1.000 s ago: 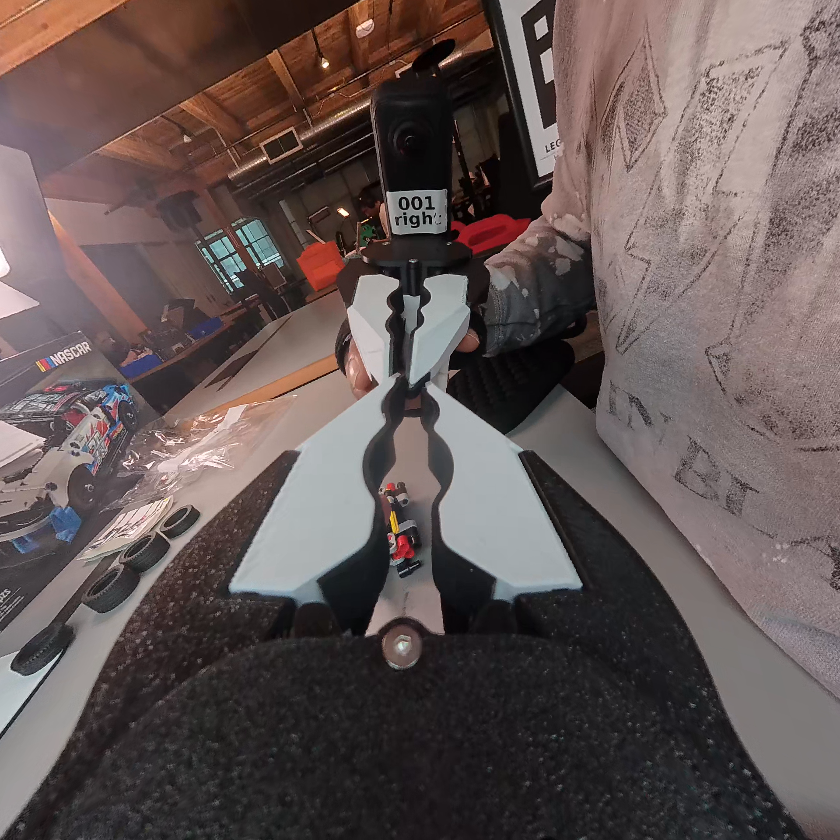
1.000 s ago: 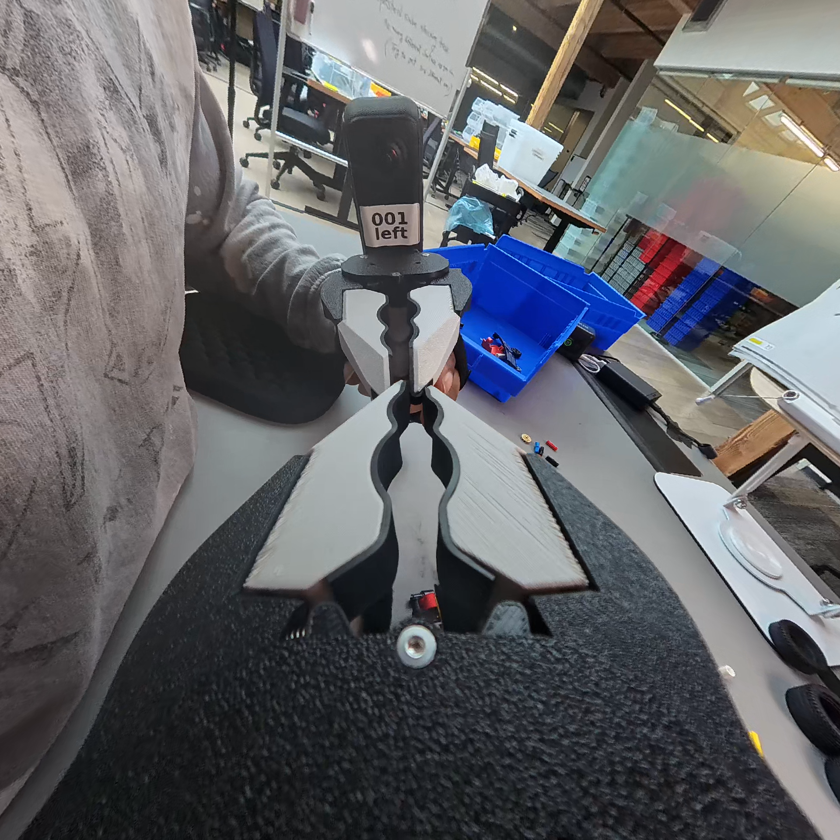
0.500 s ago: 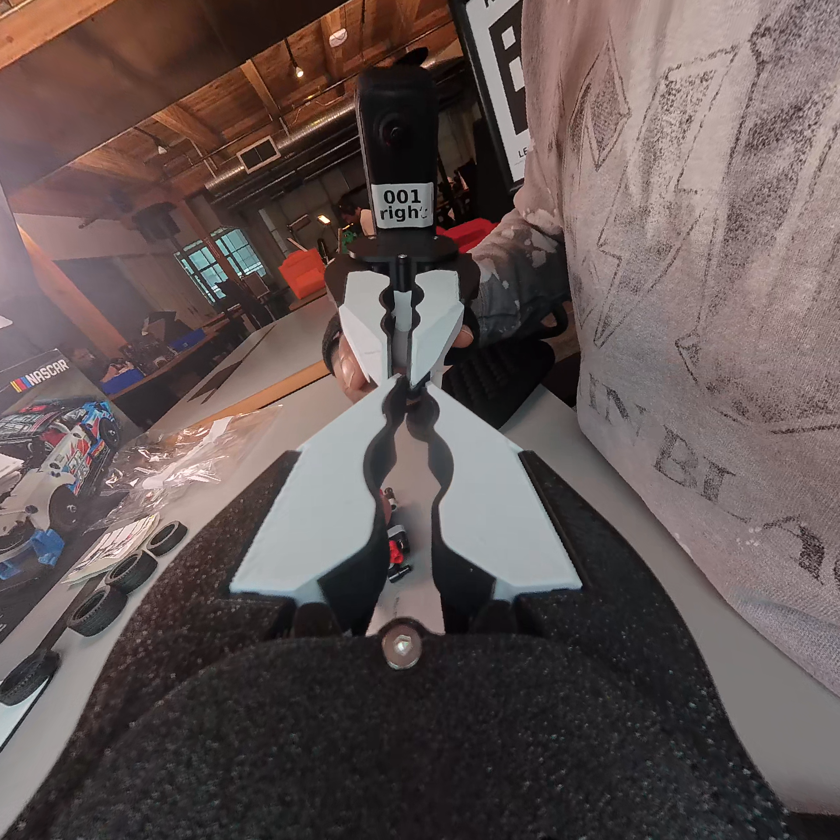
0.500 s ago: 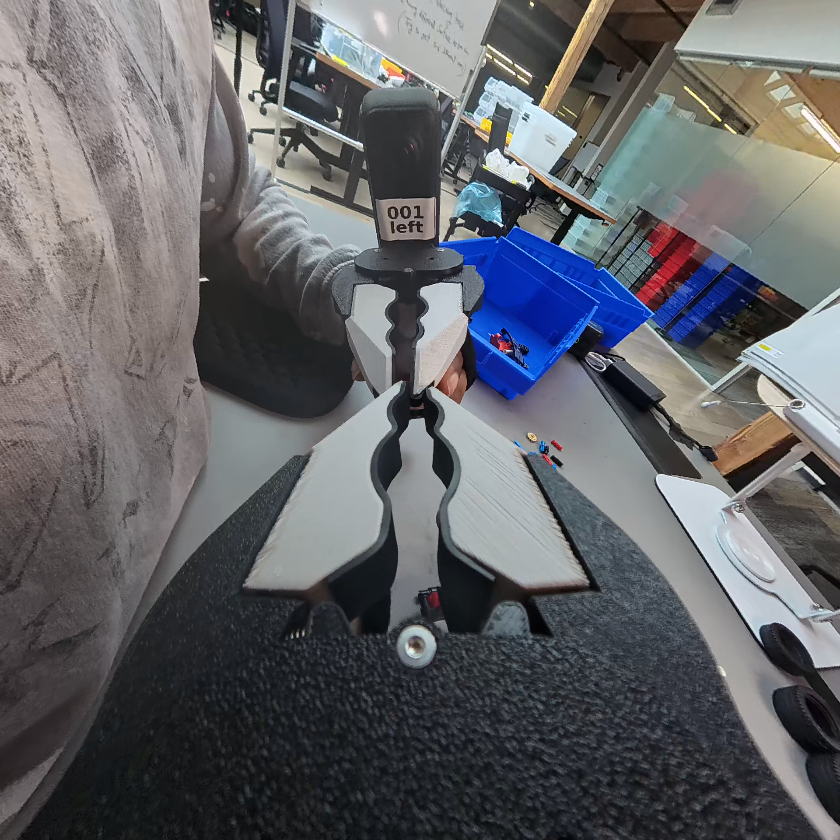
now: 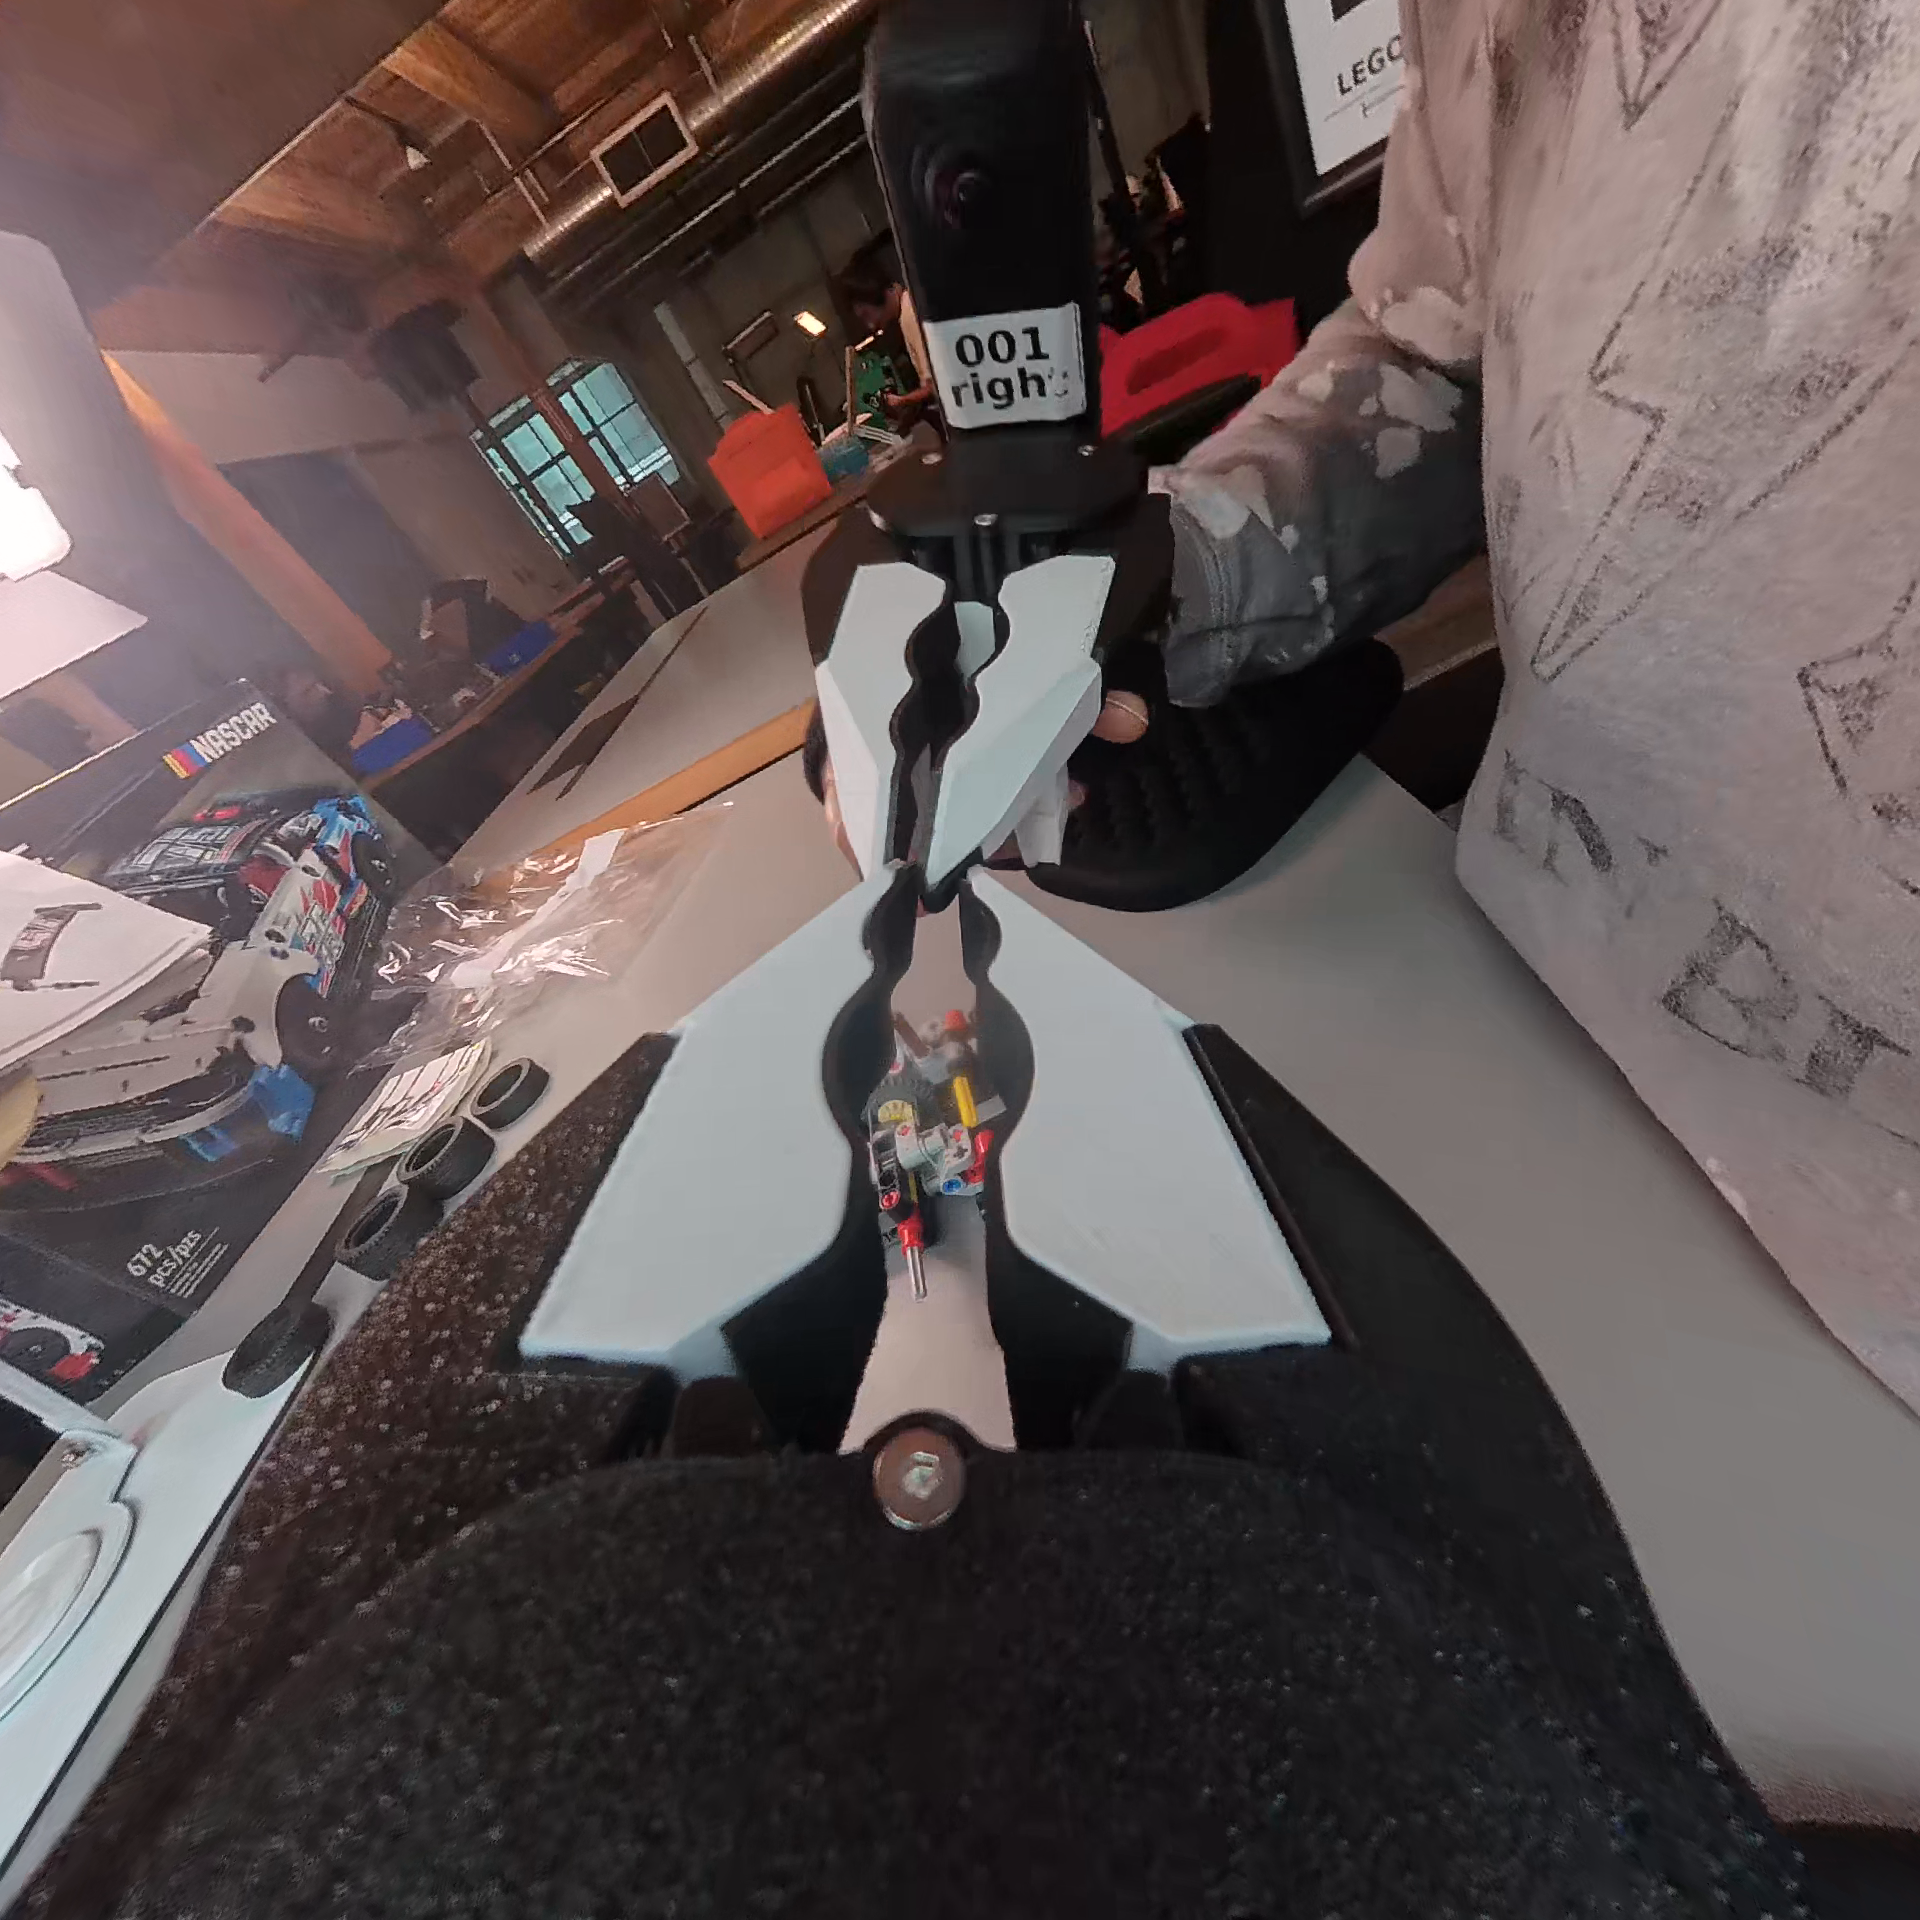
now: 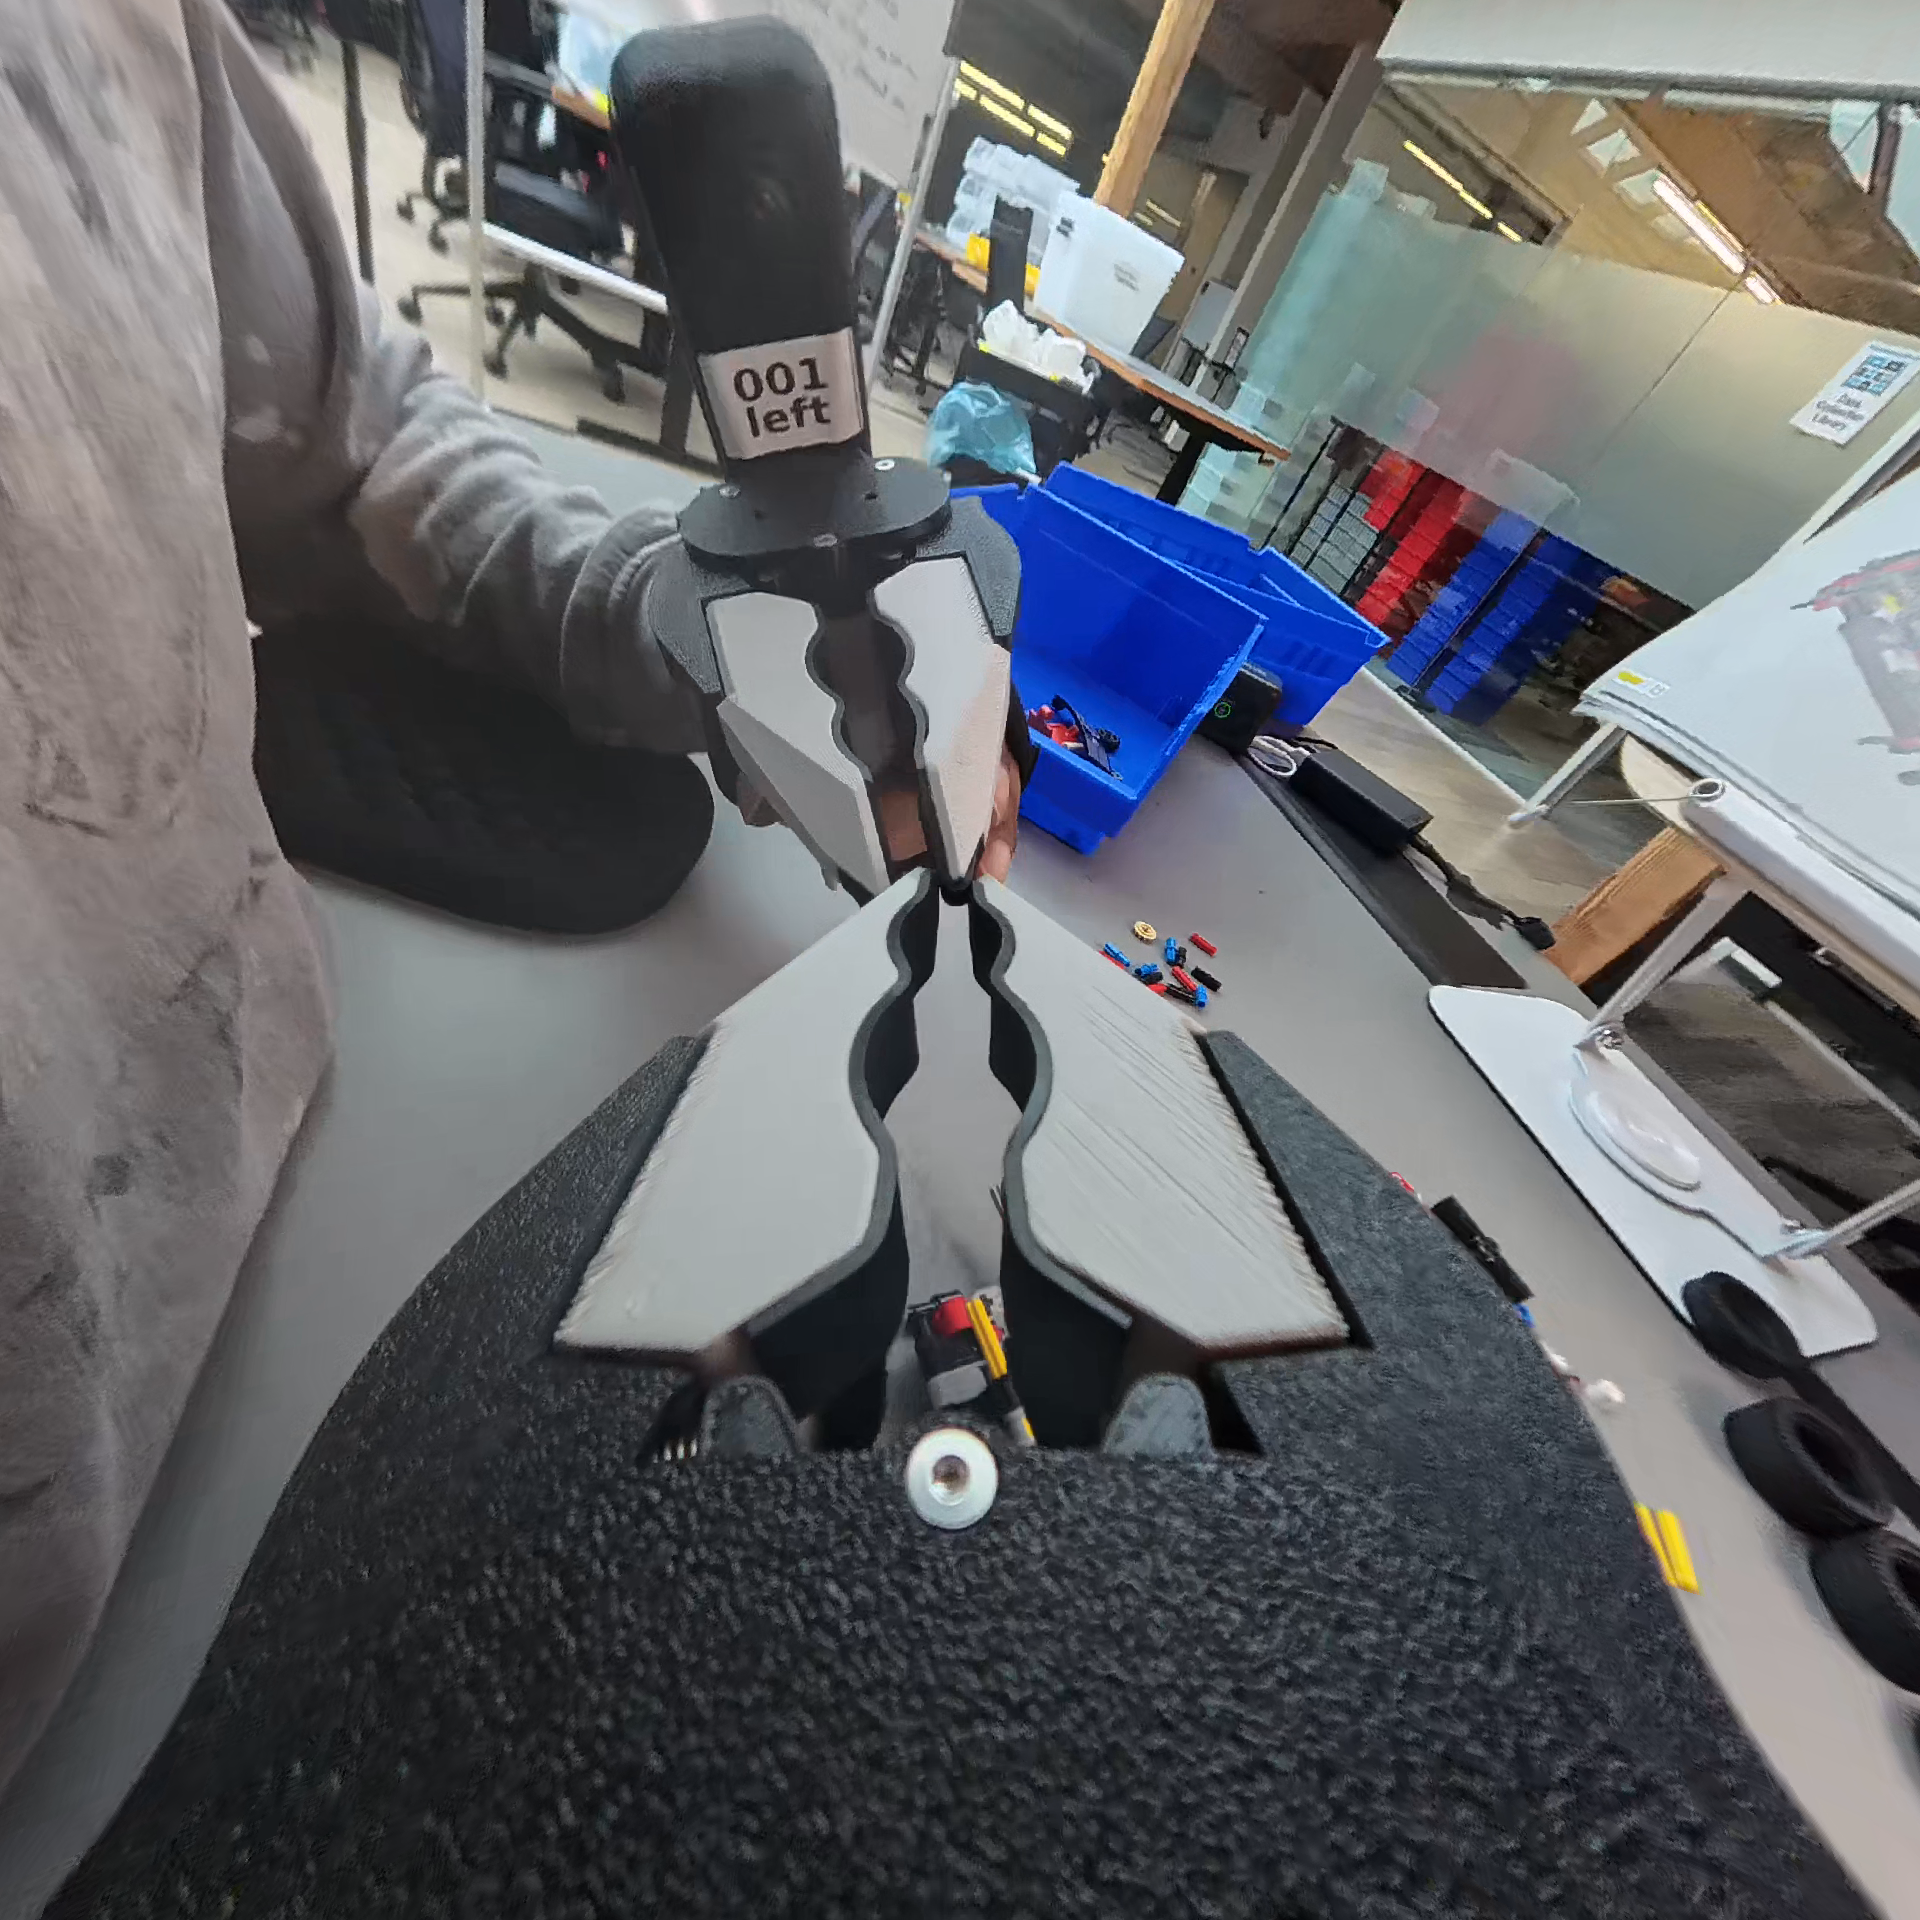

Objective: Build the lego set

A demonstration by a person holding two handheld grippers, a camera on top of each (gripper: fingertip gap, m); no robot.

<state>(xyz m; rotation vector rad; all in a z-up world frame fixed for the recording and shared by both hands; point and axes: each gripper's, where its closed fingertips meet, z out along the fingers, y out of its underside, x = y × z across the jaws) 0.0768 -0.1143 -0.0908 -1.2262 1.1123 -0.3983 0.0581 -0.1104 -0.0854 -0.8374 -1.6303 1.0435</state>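
My left gripper (image 5: 928,896) and right gripper (image 6: 950,891) meet tip to tip above the grey table (image 5: 1299,987). Each is nearly closed on a small dark lego piece (image 6: 951,889) pinched where the tips meet; most of it is hidden. The right gripper also shows in the left wrist view (image 5: 914,868), and the left gripper in the right wrist view (image 6: 920,868), both with jaws together. A small lego assembly (image 5: 925,1143) of grey, yellow, red and black parts lies on the table under the fingers. It also shows in the right wrist view (image 6: 966,1351).
Several black tyres (image 5: 447,1158) lie at the left beside the set's box (image 5: 208,935) and clear bags (image 5: 520,914). Blue bins (image 6: 1132,665), loose small pieces (image 6: 1164,966), a booklet stand (image 6: 1662,1143) and tyres (image 6: 1808,1465) are on the other side. The person's torso (image 5: 1714,623) is close. Only a small space, under 4 cm, lies between the two pairs of fingers.
Both grippers stay tip to tip but have tilted and come closer to the table. The lego assembly under them now looks larger and shows more between the fingers.
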